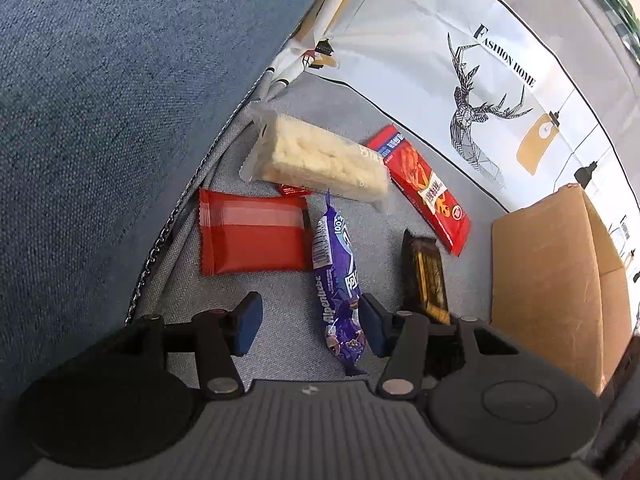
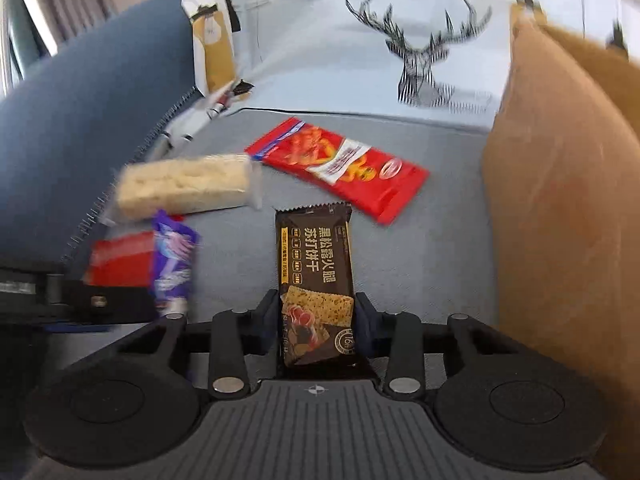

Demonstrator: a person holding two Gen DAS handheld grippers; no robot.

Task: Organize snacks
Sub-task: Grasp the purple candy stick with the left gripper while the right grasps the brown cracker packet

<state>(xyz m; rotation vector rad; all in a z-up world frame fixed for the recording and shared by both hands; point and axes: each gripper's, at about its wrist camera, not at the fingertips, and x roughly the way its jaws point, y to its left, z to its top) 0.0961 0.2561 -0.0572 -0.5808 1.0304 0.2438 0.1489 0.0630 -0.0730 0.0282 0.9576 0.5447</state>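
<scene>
Snacks lie on a grey cushion. My left gripper is open, its fingers either side of a purple Alpenliebe candy pack. Near it are a red square packet, a pale rice-cracker bar, a long red snack packet and a dark brown cracker packet. My right gripper is shut on the brown cracker packet. The purple pack, rice bar and red packet show blurred in the right wrist view.
A cardboard box stands at the right, also in the right wrist view. A blue sofa back rises on the left. A white deer-print cloth covers the back.
</scene>
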